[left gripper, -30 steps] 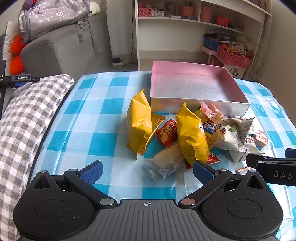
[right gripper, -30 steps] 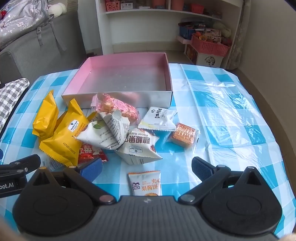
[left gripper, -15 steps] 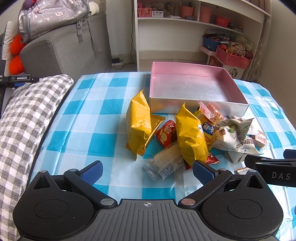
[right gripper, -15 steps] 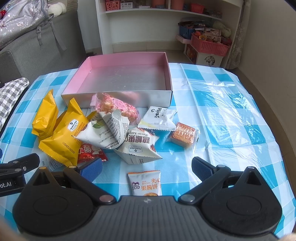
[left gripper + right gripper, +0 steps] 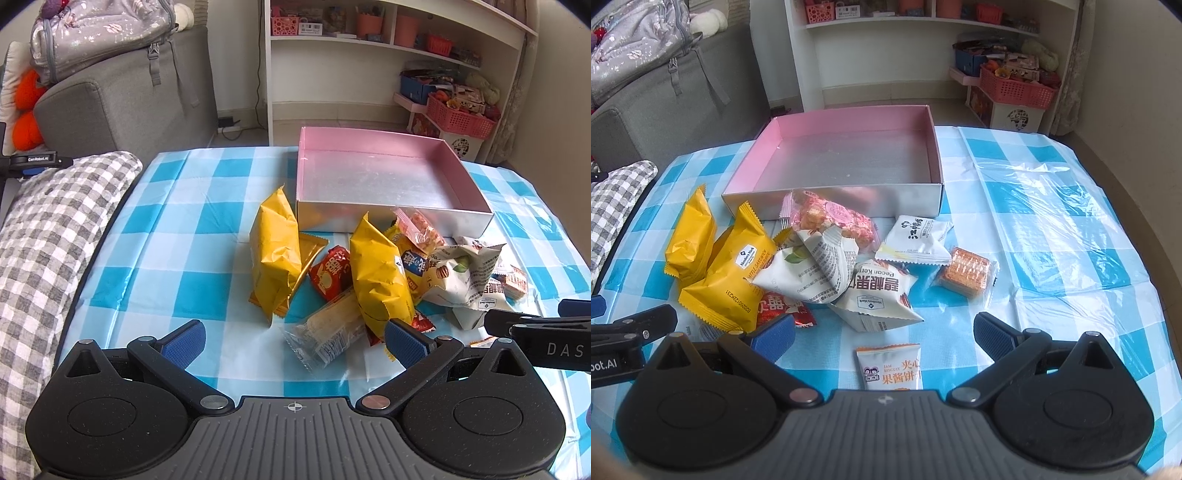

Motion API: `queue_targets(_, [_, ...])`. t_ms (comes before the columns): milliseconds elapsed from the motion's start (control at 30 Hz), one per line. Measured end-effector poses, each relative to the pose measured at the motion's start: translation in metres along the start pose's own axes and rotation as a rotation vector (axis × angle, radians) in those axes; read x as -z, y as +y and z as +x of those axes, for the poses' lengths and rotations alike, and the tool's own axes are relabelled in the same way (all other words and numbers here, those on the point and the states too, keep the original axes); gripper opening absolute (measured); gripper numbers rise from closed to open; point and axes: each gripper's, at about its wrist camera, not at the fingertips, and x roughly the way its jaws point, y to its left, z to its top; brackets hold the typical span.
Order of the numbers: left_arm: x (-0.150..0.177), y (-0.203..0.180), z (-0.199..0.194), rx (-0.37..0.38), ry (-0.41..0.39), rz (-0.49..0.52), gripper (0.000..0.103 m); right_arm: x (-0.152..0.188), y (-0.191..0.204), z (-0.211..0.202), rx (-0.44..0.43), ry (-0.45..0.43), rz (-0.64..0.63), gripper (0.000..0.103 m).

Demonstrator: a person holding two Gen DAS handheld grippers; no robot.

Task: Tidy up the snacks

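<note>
My left gripper [image 5: 293,338] stands wide, holding nothing, above the near edge of the snack pile [image 5: 373,273]. My right gripper [image 5: 882,334] is likewise wide and empty, a jam biscuit packet [image 5: 891,367] lying between its fingers. The snacks lie heaped on the checked cloth [image 5: 1052,236], just near of the pink box [image 5: 849,162]. A wafer pack [image 5: 967,271] lies at the heap's right.
</note>
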Motion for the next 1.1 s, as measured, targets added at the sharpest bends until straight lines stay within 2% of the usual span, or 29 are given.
queue_targets(100, [-0.005, 0.006, 0.005, 0.033, 0.003, 0.012, 0.103, -0.007, -0.003, 0.001, -0.057, 0.007, 0.009, 0.103])
queue_targets(300, [-0.019, 0.025, 0.020, 0.130, 0.005, -0.046, 0.103, -0.022, -0.014, 0.012, -0.151, 0.012, 0.034, 0.102])
queue_targets(433, [-0.028, 0.034, 0.030, 0.134, -0.007, -0.056, 0.101, -0.029, -0.020, 0.024, -0.232, 0.047, 0.086, 0.098])
queue_targets(567, [-0.039, 0.049, 0.042, 0.161, -0.011, -0.086, 0.099, -0.036, -0.016, 0.031, -0.296, 0.064, 0.084, 0.093])
queue_targets(667, [-0.044, 0.054, 0.054, 0.177, -0.006, -0.091, 0.093, -0.039, -0.010, 0.035, -0.322, 0.078, 0.061, 0.086])
queue_targets(767, [-0.046, 0.054, 0.066, 0.185, 0.009, -0.099, 0.084, -0.041, -0.004, 0.038, -0.321, 0.088, 0.031, 0.083])
queue_targets(867, [-0.047, 0.053, 0.078, 0.190, 0.032, -0.111, 0.071, -0.042, 0.000, 0.039, -0.312, 0.087, -0.005, 0.080])
queue_targets(1100, [-0.046, 0.045, 0.096, 0.151, 0.066, -0.108, 0.051, -0.043, 0.009, 0.035, -0.302, 0.076, -0.135, 0.077])
